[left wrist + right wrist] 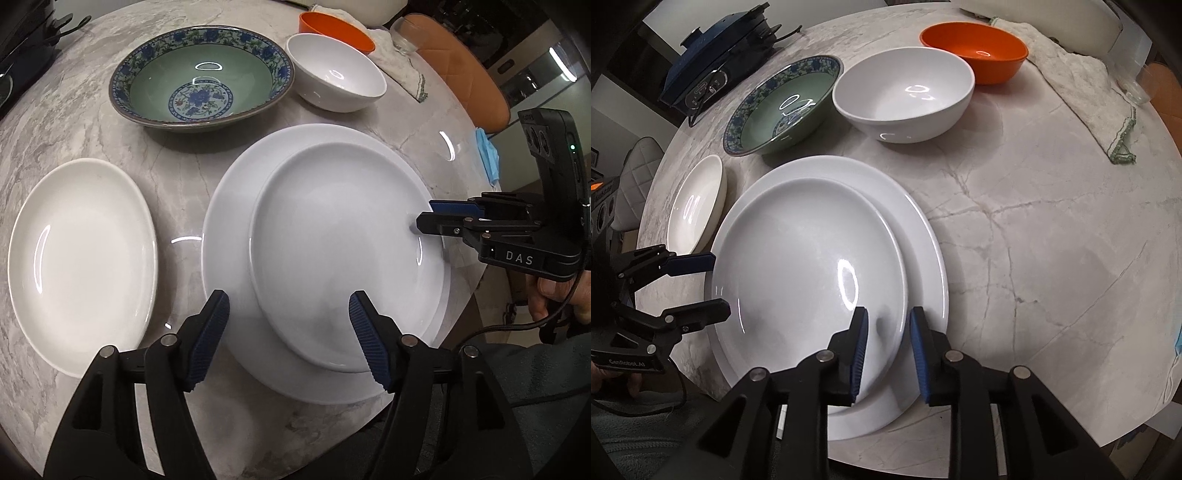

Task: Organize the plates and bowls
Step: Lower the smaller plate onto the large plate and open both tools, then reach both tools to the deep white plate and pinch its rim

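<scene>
STEP: release smaller plate point(343, 254) onto large plate point(229, 206) | left gripper point(290, 339) wide apart, empty | right gripper point(886, 354) parted slightly, straddling rim, gripping nothing | ADVICE: lift clear before centring stack at table point(1034, 229) near edge

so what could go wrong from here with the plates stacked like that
1. The smaller plate sits off-centre on the big plate, near its edge, so it could slide or rock if bumped.
2. The right gripper straddles the smaller plate's rim with jaws only slightly apart; pulling away could drag it.
3. The stack lies near the table edge, so a nudge could push it off.
</scene>
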`<state>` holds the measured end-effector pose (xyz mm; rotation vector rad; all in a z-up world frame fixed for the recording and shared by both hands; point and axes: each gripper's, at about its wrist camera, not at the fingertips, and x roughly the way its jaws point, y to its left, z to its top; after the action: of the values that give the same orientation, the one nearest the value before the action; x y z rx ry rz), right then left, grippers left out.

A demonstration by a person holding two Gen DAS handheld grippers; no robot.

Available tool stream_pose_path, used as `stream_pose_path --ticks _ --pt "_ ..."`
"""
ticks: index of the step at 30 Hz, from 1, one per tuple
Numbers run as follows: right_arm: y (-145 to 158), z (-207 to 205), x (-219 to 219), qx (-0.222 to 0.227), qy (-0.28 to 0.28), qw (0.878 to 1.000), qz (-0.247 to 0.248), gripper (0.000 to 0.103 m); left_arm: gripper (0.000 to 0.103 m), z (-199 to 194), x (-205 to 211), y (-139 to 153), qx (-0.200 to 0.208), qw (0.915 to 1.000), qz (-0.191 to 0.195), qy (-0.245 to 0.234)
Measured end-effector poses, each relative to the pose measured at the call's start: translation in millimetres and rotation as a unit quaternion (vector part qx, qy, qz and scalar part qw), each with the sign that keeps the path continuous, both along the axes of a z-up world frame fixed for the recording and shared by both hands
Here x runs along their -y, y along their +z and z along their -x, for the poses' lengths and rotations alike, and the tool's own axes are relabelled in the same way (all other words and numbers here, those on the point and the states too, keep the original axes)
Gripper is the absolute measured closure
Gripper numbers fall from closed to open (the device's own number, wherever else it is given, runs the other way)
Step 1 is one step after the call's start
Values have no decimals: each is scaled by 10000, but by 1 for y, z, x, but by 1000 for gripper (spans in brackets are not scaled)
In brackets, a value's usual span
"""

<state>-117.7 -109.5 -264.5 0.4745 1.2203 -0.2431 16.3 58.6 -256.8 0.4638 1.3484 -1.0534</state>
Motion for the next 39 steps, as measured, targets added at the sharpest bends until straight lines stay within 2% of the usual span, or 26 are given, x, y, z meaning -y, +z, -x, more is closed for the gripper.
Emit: stream_pose_path --ticks 2,4,5,6,7,8,9,11,13,15,18,20,22,24,27,31,34,39 --pt "7 3 2 133 -58 9999 41 68 31 -6 -11 10 -23 9997 170 162" --pt "18 8 7 375 -168 9991 60 49 27 -16 -27 24 -18 9984 346 436" --pt "24 12 10 552 -227 9982 28 42 21 -22 -37 30 -50 9971 439 627" --pt "32 15 13 770 -270 9967 -16 28 16 -31 -49 36 -107 9946 562 861" --pt "40 17 15 999 -300 9945 -67 15 5 -40 -62 40 -178 9912 688 1120" --pt "47 18 17 1211 -312 9920 -162 11 0 -50 -77 43 -230 9865 785 1418" --pt "53 17 18 1398 -313 9891 -346 6 0 -61 -95 46 -263 9805 885 1737" --pt "62 8 21 1720 -326 9800 -948 6 0 -83 -128 48 -265 9676 978 2313" --pt "72 -11 16 1976 -307 9690 -1451 6 0 -101 -155 51 -93 9582 984 2686" --pt "82 -37 4 2133 -49 9623 -1686 6 0 -117 -177 53 17 9524 914 2909" --pt "91 -79 -22 2067 415 9610 -1790 6 0 -143 -196 53 -5 9435 827 3209" --pt "89 -105 -38 1972 555 9599 -1913 13 0 -162 -201 44 -202 9412 578 3322" --pt "81 -127 -51 1779 587 9613 -2021 25 1 -173 -204 32 -427 9393 463 3374" --pt "72 -143 -64 1619 662 9642 -1993 29 2 -176 -199 25 -436 9437 473 3246" --pt "56 -158 -78 1380 684 9687 -1945 33 2 -178 -188 16 -295 9531 207 3005" --pt "39 -169 -86 1171 662 9744 -1804 35 2 -179 -179 -1 -402 9572 106 2864" --pt "28 -176 -90 961 725 9798 -1600 37 4 -182 -172 -8 -295 9613 20 2741" --pt "10 -182 -86 625 597 9854 -1470 42 24 -181 -159 -20 -245 9665 -218 2544"
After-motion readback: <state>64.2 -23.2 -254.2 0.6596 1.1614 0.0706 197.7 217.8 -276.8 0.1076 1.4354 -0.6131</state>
